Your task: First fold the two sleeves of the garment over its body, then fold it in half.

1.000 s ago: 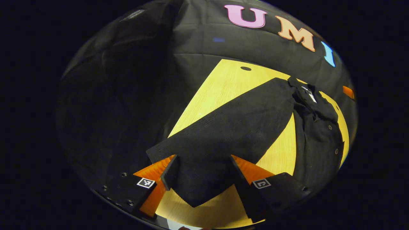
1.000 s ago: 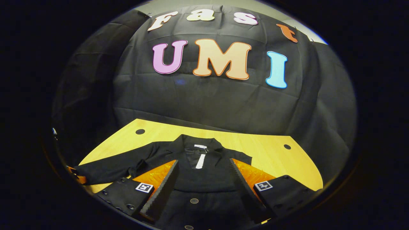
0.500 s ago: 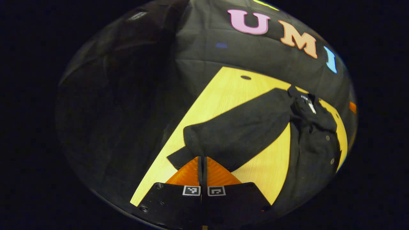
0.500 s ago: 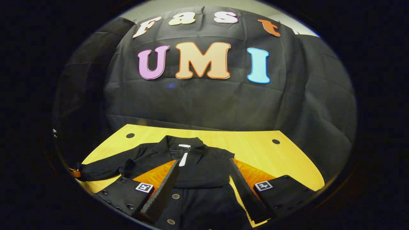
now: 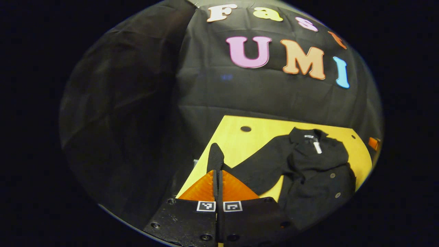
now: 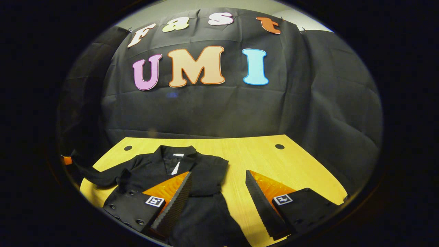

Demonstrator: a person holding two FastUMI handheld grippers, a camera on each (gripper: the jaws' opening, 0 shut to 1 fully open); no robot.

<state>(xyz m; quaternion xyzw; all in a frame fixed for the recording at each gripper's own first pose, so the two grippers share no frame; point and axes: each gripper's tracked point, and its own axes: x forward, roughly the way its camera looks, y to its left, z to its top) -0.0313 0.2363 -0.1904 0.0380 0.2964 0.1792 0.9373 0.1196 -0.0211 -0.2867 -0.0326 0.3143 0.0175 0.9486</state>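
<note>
Now the left gripper (image 5: 217, 171) has its jaws pressed together on the cuff end of the sleeve (image 5: 255, 168), which stands up as a dark tip just ahead of the fingertips and trails away to the right toward the jacket (image 5: 319, 171). The jacket lies flat on the yellow table (image 5: 240, 140), well off to the right of these jaws, collar toward the far edge. The right gripper (image 6: 217, 202) has its jaws wide apart and holds nothing; the jacket's near shoulder and side lie under and between them, more toward the left finger.

The step in hand looks like folding this first sleeve across the body. To do it well, I would carry the cuff high enough that the sleeve clears the table without dragging the body, sweep it over the buttoned front, and lay it down flat before letting go. The free gripper could pin the body if it starts to slide.
</note>
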